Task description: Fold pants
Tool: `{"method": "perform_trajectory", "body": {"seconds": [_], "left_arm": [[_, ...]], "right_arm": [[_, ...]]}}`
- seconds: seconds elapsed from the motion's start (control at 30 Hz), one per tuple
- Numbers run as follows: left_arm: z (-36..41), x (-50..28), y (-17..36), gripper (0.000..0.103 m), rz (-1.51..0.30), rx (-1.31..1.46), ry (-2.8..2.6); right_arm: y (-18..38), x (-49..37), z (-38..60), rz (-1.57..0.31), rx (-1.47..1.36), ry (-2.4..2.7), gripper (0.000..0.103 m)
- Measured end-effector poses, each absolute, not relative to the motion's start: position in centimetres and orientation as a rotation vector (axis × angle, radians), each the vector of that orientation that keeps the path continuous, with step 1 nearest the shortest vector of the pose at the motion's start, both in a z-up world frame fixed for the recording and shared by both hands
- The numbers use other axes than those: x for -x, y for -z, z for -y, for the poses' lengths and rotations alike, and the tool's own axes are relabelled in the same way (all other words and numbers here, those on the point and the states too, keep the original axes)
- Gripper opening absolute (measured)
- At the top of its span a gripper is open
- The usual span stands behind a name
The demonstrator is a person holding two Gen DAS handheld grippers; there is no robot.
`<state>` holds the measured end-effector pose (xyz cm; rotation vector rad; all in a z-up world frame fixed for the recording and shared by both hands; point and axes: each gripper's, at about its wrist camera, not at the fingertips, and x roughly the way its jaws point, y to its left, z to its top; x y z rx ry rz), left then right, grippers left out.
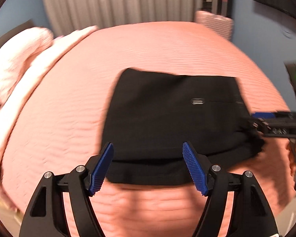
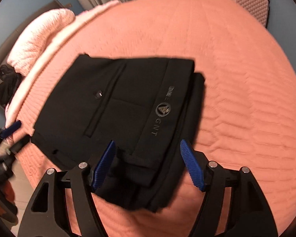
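Note:
The black pants (image 1: 167, 108) lie folded into a compact rectangle on the salmon bedspread (image 1: 69, 98). My left gripper (image 1: 148, 145) hovers open over their near edge, its blue pads apart and clear of the cloth. In the right wrist view the pants (image 2: 108, 98) show a pocket button and a printed waistband (image 2: 163, 108). My right gripper (image 2: 147, 141) stands open over the stacked near corner; fabric lies between the jaws, but the pads do not press it. Each gripper shows in the other's view: the right gripper (image 1: 266, 118) at the pants' right edge, the left gripper (image 2: 11, 130) at their left.
The bedspread (image 2: 236, 79) stretches bare beyond the pants. A fluffy pink pillow (image 2: 39, 31) lies at the far left, with dark clothing (image 2: 7, 83) beside the bed. A pink suitcase (image 2: 248, 4) stands beyond the far right corner, before grey curtains (image 1: 118, 2).

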<state>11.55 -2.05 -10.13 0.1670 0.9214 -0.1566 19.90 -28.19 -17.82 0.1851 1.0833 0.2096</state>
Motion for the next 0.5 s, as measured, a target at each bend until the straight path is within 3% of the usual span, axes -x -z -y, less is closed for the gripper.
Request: {"method": "perform_trajectory", "body": {"seconds": [0.03,0.07,0.13,0.2,0.33,0.5], "left_arm": [[1.1,-11.8,10.2,0.070,-0.924,-0.158,0.139],[0.1,-12.2,10.3,0.070,-0.932,-0.151,0.117],[-1.0,-12.9,10.6,0.070,-0.936,-0.147,0.095],[-1.7,-14.1,11.0,0.070,-0.933,-0.144,0.079],[-2.7,-14.6,11.4,0.073,-0.954,-0.141,0.072],[-2.8,-14.5,11.4,0.073,-0.934,-0.168,0.064]], "right_arm": [[18.2,-20.0,27.7,-1.093,-0.167,-0.211,0.042],[18.4,-20.0,27.3,-1.095,-0.157,-0.218,0.037],[17.3,-19.6,27.1,-1.088,-0.119,-0.178,0.010],[15.6,-18.9,28.3,-1.045,-0.136,-0.152,0.004],[18.5,-19.1,30.1,-1.128,-0.194,-0.117,0.006],[12.7,-18.1,25.5,-0.953,-0.136,-0.105,0.009]]}}
